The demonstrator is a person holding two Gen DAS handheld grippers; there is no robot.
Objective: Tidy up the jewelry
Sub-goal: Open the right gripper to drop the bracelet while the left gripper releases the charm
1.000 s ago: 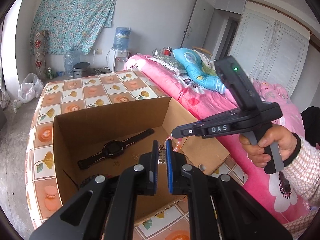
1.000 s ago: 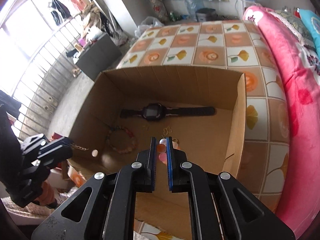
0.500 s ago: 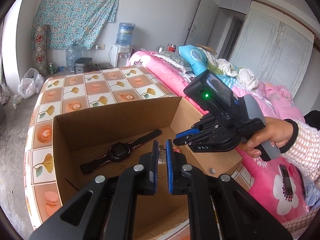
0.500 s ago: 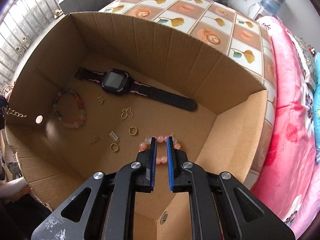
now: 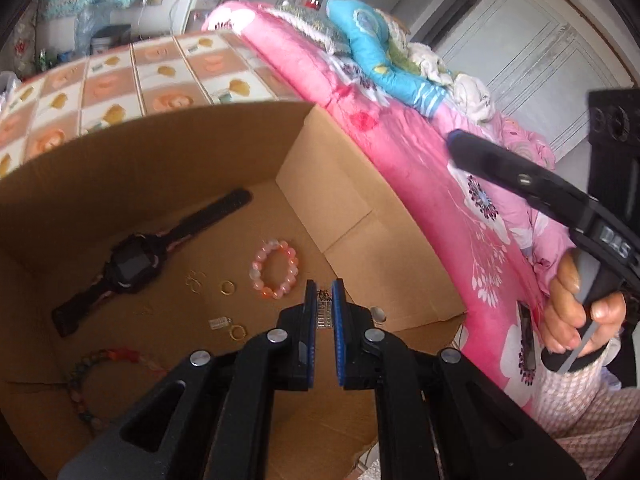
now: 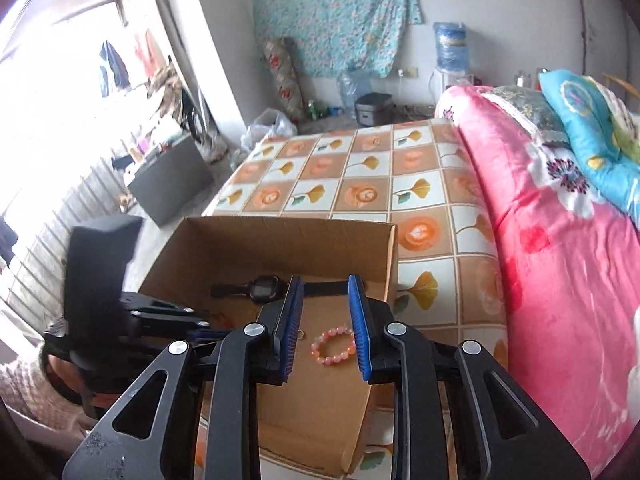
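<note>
Gripping a small chain piece (image 5: 324,312), left tool (image 5: 322,300) hangs over the cardboard box (image 5: 160,168). Right tool (image 6: 326,312) opening, empty; pink bead bracelet (image 5: 275,263) lies on the box floor.

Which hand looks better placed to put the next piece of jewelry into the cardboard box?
Left, probably. The left gripper is shut on a small silvery chain piece above the cardboard box floor. The right gripper is opening and empty, with the pink bead bracelet already lying inside.
</note>
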